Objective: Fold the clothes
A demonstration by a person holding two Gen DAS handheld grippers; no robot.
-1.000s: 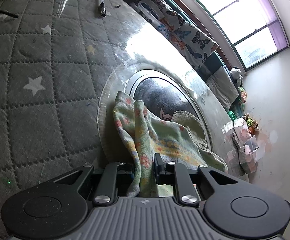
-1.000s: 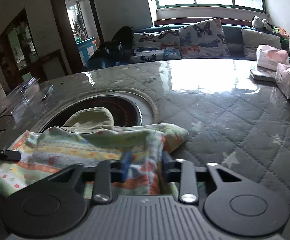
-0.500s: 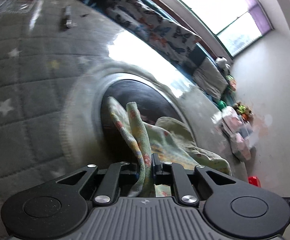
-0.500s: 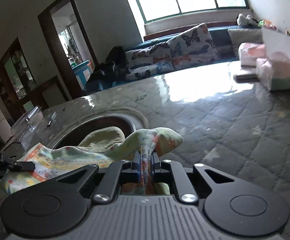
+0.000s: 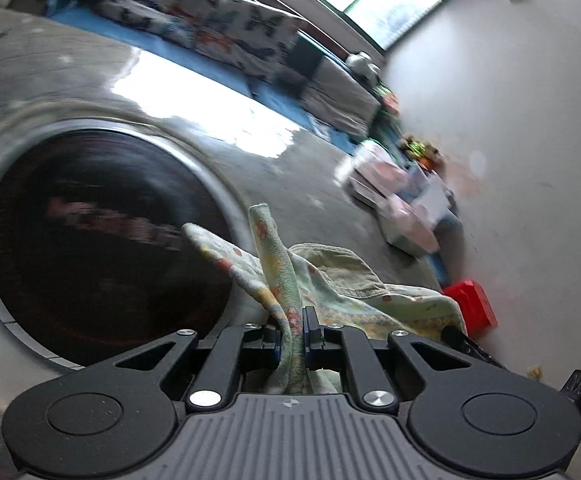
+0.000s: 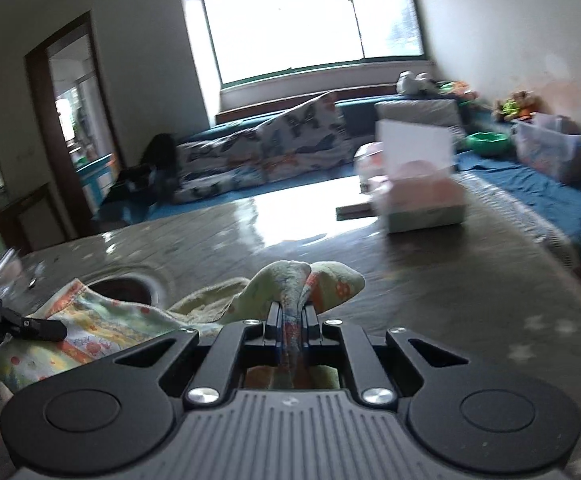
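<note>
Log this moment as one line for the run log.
left gripper: shut on pastel flower-print cloth garment | right gripper: shut on same garment | garment: bunched, over grey quilted table cover | fold: not yet done

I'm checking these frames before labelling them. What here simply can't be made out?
- Floral garment: left wrist view; its lower part is hidden behind the left claw, so its type is unclear.
- Dark round inset in the table: same view; motion blur smears the pale marks on it.
- Boxes: right wrist view; blur, so contents unreadable.

Daylight from the window [image 6: 314,24], white glare on the table [image 5: 194,92], motion blur, fisheye-curved edges.
</note>
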